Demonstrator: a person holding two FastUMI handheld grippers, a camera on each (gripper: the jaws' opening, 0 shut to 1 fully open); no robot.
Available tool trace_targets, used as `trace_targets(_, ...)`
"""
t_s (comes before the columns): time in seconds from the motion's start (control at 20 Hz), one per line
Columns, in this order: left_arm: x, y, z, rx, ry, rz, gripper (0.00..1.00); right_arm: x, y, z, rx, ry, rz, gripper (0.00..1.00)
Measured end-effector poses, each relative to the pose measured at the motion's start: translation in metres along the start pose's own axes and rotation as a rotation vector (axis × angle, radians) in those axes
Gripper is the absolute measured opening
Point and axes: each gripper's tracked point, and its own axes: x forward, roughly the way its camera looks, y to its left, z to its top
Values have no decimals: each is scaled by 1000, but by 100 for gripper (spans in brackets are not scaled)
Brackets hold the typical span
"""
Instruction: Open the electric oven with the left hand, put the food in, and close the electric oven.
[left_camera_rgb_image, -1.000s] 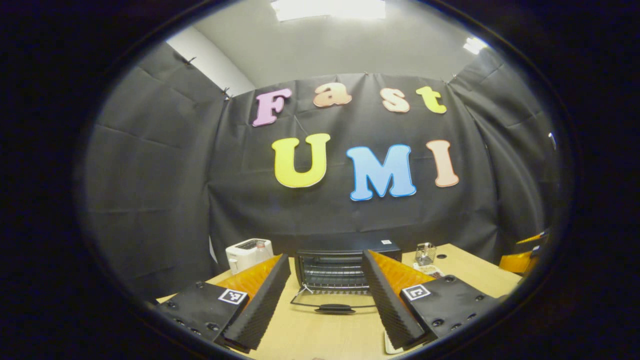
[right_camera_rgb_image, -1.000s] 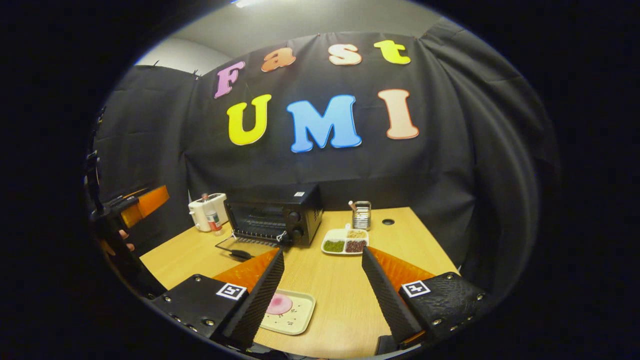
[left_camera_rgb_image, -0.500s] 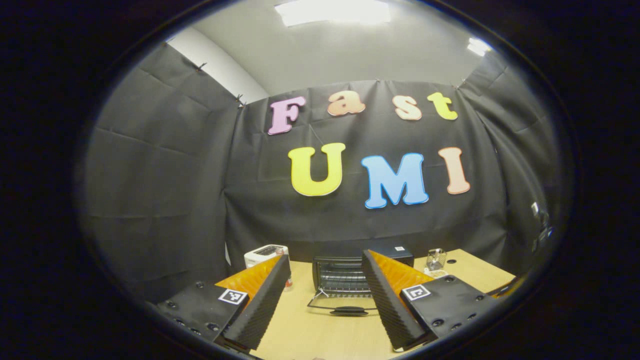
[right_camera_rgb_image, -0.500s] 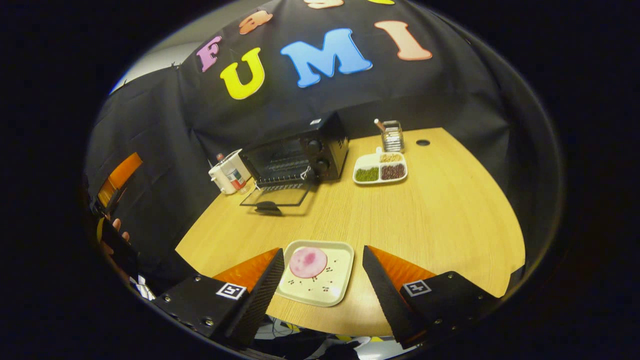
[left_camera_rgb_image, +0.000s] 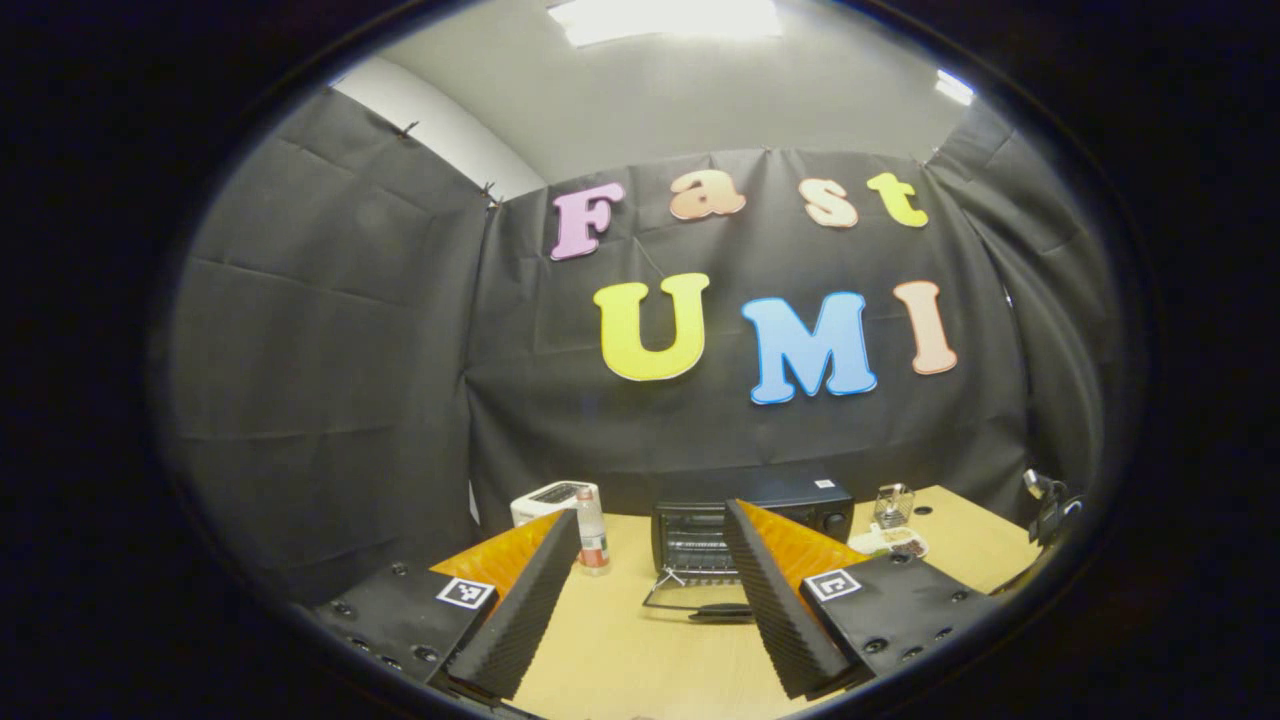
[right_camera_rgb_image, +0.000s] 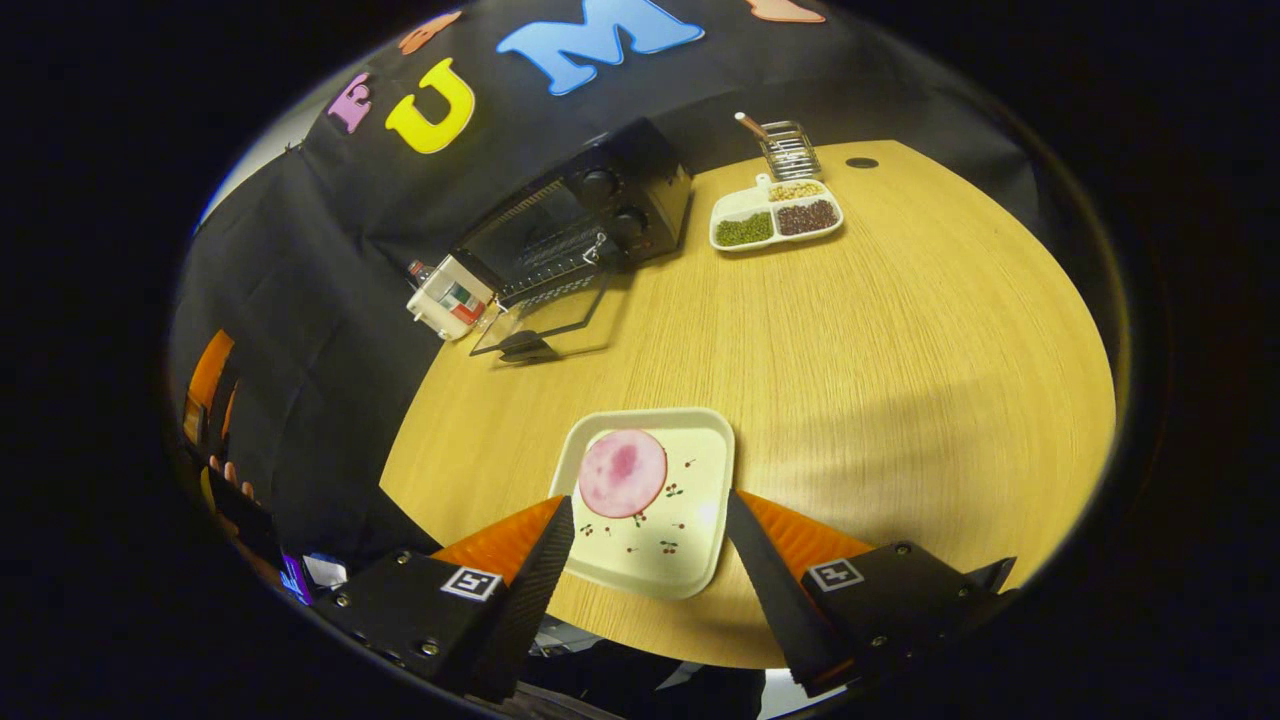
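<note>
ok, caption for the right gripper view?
Open right claw above plate of pink food; oven door down.

left gripper view: low, level, faces far oven (left_camera_rgb_image: 745, 520) and wall
right gripper view: high, tilted down, near plate (right_camera_rgb_image: 650, 500)
shared: oven, table (right_camera_rgb_image: 900, 330)

Table layout in the right gripper view

An oven (right_camera_rgb_image: 590, 215) stands at the table's (right_camera_rgb_image: 900, 330) far edge, door (right_camera_rgb_image: 540, 320) lowered; toaster (right_camera_rgb_image: 450, 297) left, 3-part dish (right_camera_rgb_image: 775, 212) right, rack (right_camera_rgb_image: 788, 150) behind it. A plate (right_camera_rgb_image: 650, 500) holding 1 food slice (right_camera_rgb_image: 622, 472) lies nearest.
</note>
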Motion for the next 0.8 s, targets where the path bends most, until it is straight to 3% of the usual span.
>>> trace_targets(0.2,-3,16,-7,18,22,24,100,20,-13,-5,18,73,-11,95)
trace_targets(0.3,-3,21,-9,20,32,29,100,29,-18,-14,32,124,-24,73)
trace_targets(0.35,-2,24,-9,21,34,34,100,34,-16,-11,42,127,-13,82)
trace_targets(0.4,-1,28,-8,24,32,43,100,33,-17,-12,57,141,-24,73)
trace_targets(0.45,1,31,-6,24,26,49,100,35,-15,-11,70,152,-23,55)
trace_targets(0.5,2,32,-5,23,22,51,100,37,-16,-10,74,167,-22,50)
trace_targets(0.65,7,32,-6,7,25,48,100,38,-17,-13,39,203,-46,48)
trace_targets(0.7,7,32,-7,1,24,48,100,41,-32,-17,-12,215,-118,46)
trace_targets(0.8,10,31,-6,-11,20,45,100,49,-35,-10,-11,211,-134,7)
